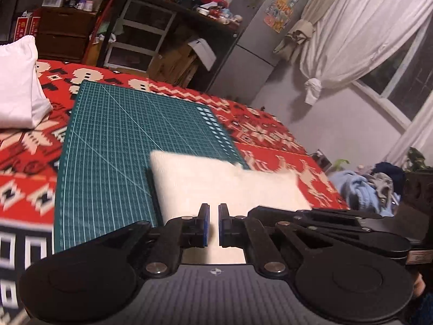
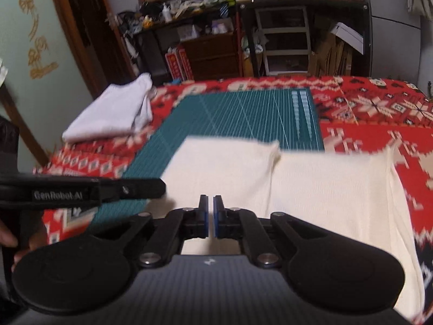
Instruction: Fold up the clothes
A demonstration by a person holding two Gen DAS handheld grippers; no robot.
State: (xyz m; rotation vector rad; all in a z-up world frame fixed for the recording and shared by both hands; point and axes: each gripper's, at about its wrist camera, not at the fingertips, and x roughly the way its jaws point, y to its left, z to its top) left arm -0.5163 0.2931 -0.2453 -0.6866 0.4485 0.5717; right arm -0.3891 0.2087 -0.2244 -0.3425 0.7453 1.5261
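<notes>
A cream garment (image 2: 324, 189) lies flat and folded, half on the green cutting mat (image 2: 230, 113) and half on the red patterned blanket (image 2: 379, 108); one layer is folded over its left part. My right gripper (image 2: 210, 216) hovers over the garment's near edge with its jaws together and nothing visibly between them. My left gripper (image 1: 213, 224) is above the garment (image 1: 230, 184) at its left side, its jaws a narrow gap apart with flat cloth showing below. In the right wrist view the left gripper (image 2: 159, 187) reaches in from the left. In the left wrist view the right gripper (image 1: 254, 211) comes in from the right.
A folded white garment (image 2: 113, 111) lies at the far left corner of the blanket, also seen in the left wrist view (image 1: 19, 86). Shelves and drawers (image 2: 284, 43) stand behind the bed. A pile of clothes (image 1: 365, 187) sits past the bed's right side. A hand (image 2: 10, 238) holds the left gripper.
</notes>
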